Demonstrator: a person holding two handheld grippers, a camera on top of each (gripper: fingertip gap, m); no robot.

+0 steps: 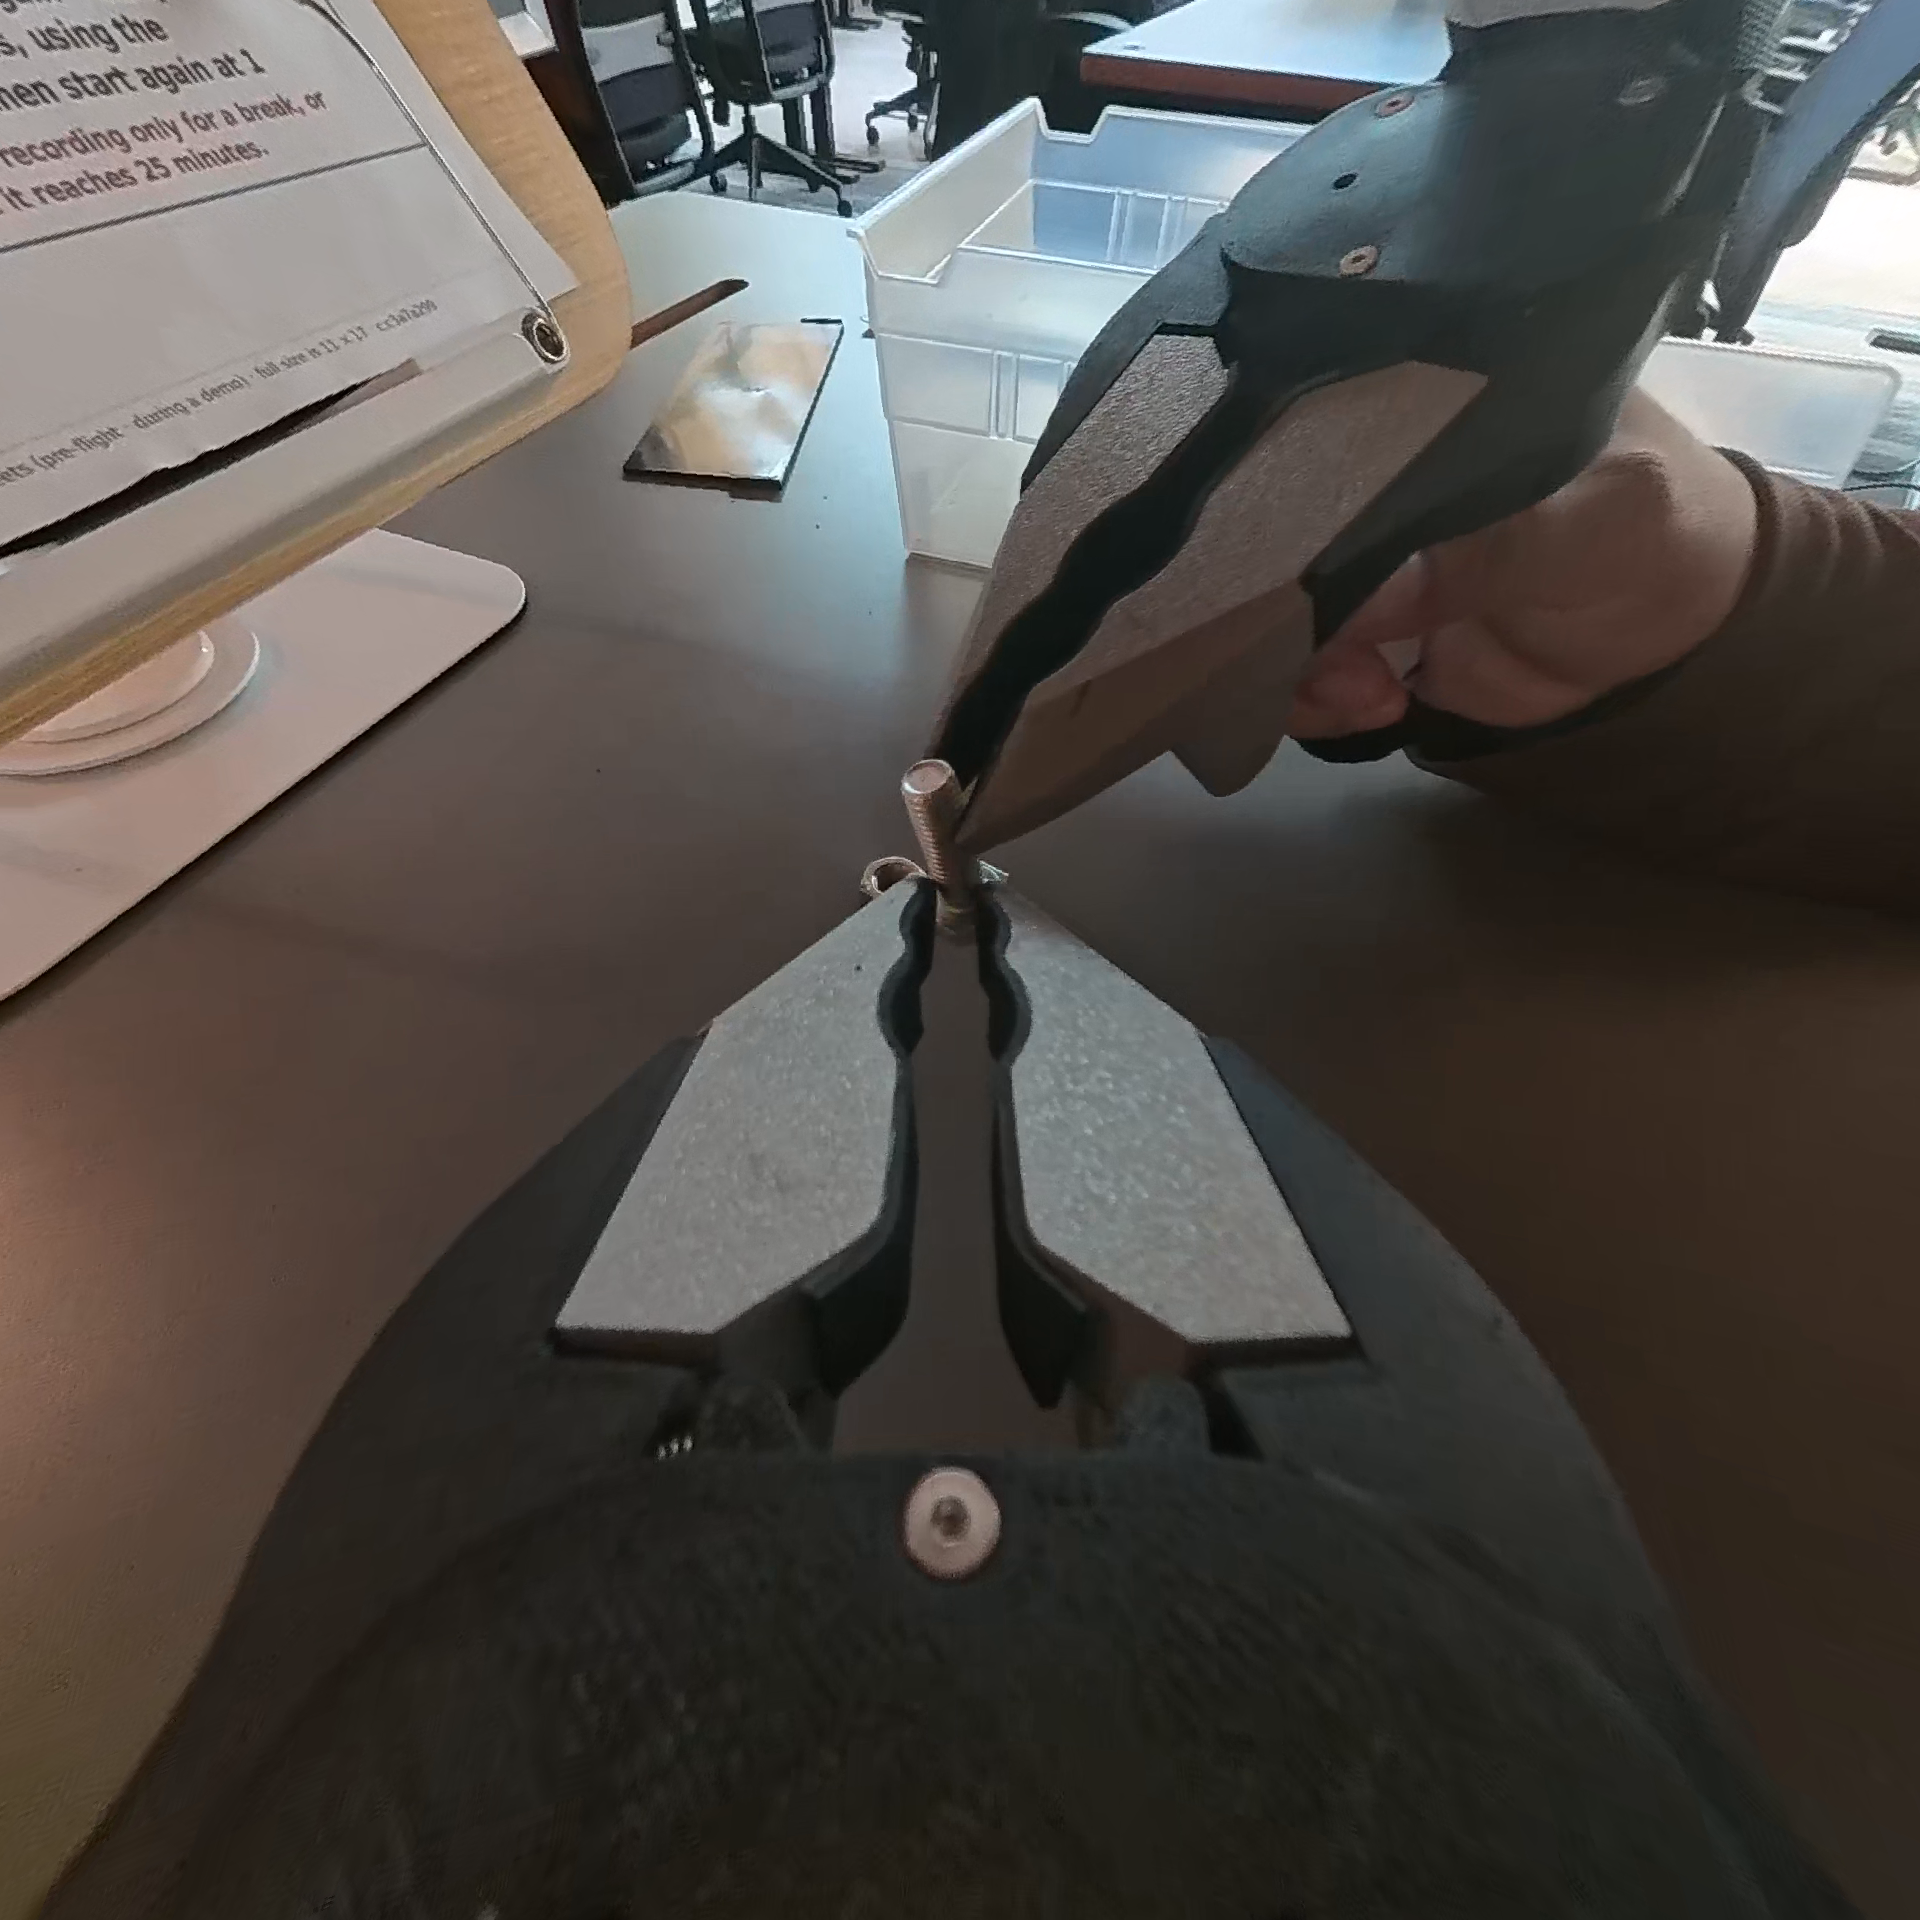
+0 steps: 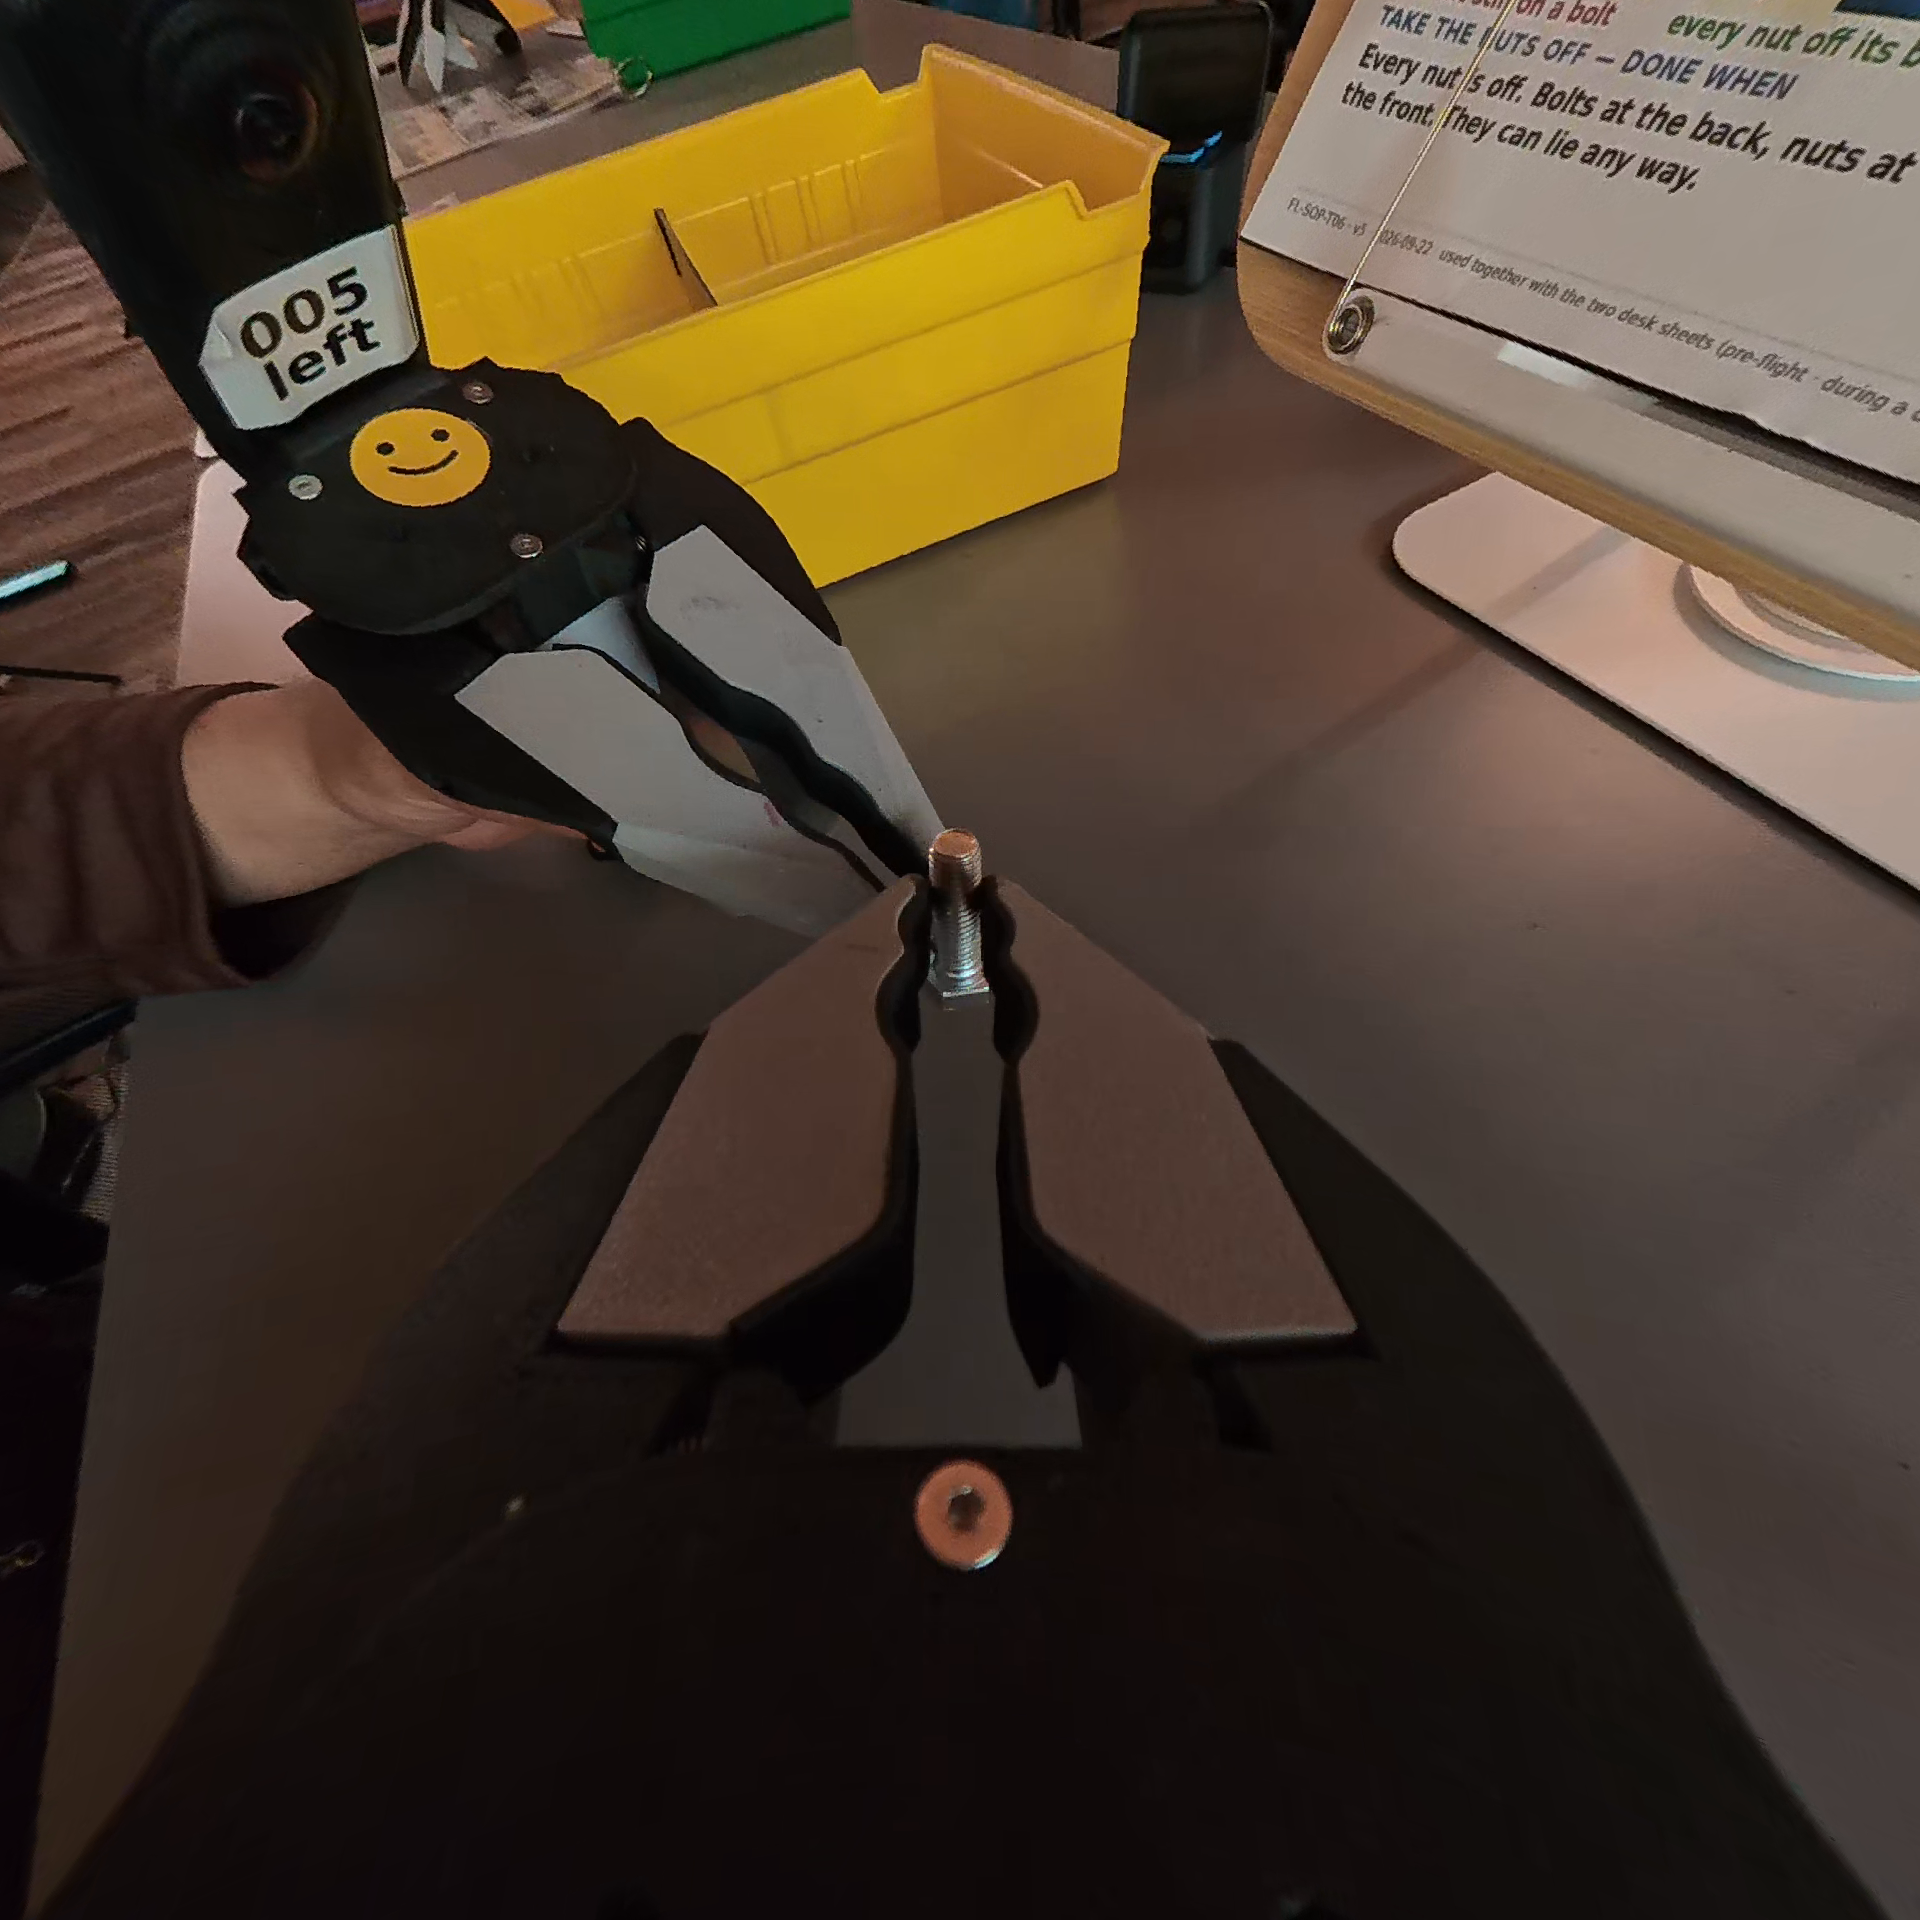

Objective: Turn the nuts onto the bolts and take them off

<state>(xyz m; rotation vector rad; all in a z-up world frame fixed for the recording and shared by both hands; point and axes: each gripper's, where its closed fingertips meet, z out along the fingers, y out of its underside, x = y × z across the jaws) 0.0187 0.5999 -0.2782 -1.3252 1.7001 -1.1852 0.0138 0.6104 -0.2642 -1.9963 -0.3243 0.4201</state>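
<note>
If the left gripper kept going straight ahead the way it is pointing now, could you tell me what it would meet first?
The left gripper already has the upright bolt between its fingertips, so that comes first. Just beyond it are the tips of the right gripper, then open table. Depth between the two grippers is hard to judge.

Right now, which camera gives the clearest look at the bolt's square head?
The right wrist view: the bolt stands upright there, its square head at the bottom and threads in plain sight between the near jaws. The left wrist view shows only its threaded upper part; the jaws hide the head.
</note>
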